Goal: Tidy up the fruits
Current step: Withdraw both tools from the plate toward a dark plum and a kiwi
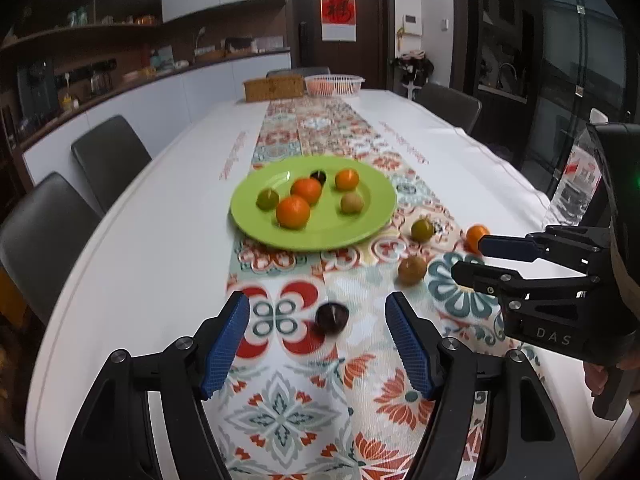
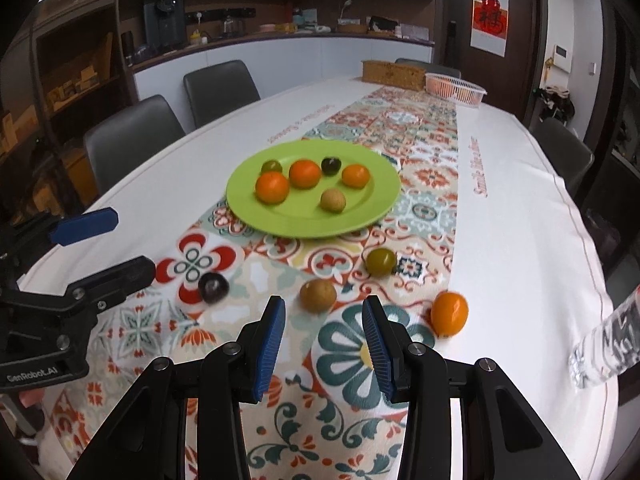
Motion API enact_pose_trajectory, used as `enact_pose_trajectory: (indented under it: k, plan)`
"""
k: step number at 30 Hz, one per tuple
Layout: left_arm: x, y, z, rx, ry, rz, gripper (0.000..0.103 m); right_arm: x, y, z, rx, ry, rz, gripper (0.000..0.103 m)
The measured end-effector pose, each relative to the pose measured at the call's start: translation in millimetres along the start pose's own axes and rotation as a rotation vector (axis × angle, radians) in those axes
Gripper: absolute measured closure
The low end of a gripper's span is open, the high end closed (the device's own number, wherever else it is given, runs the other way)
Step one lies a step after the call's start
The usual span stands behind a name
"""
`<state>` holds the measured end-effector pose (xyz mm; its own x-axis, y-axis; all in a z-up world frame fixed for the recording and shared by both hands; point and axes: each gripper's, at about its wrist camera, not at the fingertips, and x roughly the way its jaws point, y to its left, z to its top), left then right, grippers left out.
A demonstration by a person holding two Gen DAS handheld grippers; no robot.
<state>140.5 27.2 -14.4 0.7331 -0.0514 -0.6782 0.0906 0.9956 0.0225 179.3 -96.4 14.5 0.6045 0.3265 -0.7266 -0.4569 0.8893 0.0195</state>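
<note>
Hovering with jaws spread and empty, the left tool point(image 1: 318, 344) frames a small dark round plum point(image 1: 331, 317) on the patterned desk runner point(image 1: 288, 412), short of the lime-green plate point(image 1: 320, 236). Right tool point(image 2: 324, 344) also gapes empty. Smooth, light, likely rolls; pinch gently across its middle.

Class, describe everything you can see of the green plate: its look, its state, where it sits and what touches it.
The green plate is round, lime green, smooth and glossy, likely plastic, with a broad flat rim and a shallow well. It lies flat on the patterned runner on the white-clothed table, beyond both open grippers. Six fruits rest in it: three orange ones, one green, one tan and one dark. Neither gripper touches it.
</note>
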Motion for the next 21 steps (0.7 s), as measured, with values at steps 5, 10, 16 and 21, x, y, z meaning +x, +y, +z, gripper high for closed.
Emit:
enact_pose_trajectory:
  k: [5,10,16,21]
  plan:
    - [15.0,1.0,-11.4,-0.007,0.029,0.002,0.033,11.6,-0.8,-8.2,0.006,0.033,0.008,0.062]
    - [28.8,0.6,-19.7,0.001,0.047,0.0,0.034,24.7,-1.1,-13.1,-0.001,0.059,0.005,0.062]
    - [45.5,1.1,-21.8,0.004,0.078,-0.008,0.034,38.1,0.4,-11.2,-0.02,0.074,0.005,0.062]
    - [55.0,1.9,-18.8,0.0,0.092,-0.005,0.034,49.6,1.7,-5.8,-0.024,0.081,0.019,0.062]
